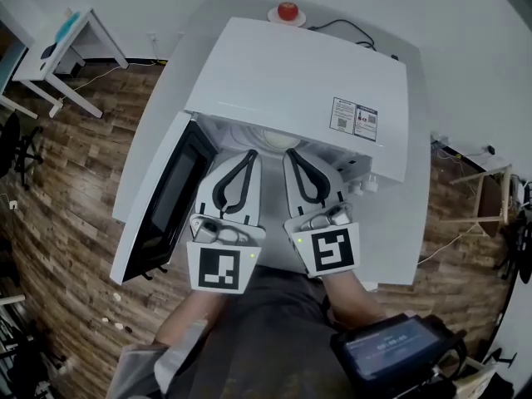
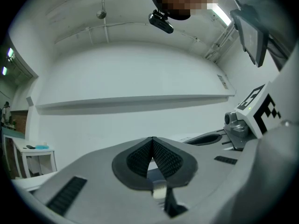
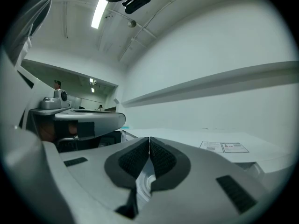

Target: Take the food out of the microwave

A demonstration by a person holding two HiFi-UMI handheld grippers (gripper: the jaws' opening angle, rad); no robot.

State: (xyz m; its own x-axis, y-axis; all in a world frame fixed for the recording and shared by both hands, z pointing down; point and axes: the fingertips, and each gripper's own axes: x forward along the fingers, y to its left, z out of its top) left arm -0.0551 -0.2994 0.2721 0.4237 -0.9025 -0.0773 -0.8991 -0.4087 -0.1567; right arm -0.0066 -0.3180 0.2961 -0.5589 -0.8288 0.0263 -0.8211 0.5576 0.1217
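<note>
Two grippers are held side by side at the mouth of the microwave (image 1: 299,73), which stands on the white table (image 1: 397,231) with its door (image 1: 170,194) swung out toward the table's left edge. The left gripper (image 1: 251,154) and the right gripper (image 1: 291,154) are both pointed level into the cavity. In each gripper view the jaws are seen clenched tip to tip, with nothing pinched between the pads.

A pale round dish (image 1: 270,136), taken to carry the food, is seen just inside the cavity, beyond and between the two tips. Most of it is hidden under the microwave's top, and what lies on it cannot be made out.

Several risks are judged from this. If the jaws are not opened before the approach is finished, the dish could be shoved deeper instead of gripped. If only one rim is caught, the dish could be tipped and its contents spilled. The left gripper could be knocked against the open door. A lift made too high could strike the cavity roof.
</note>
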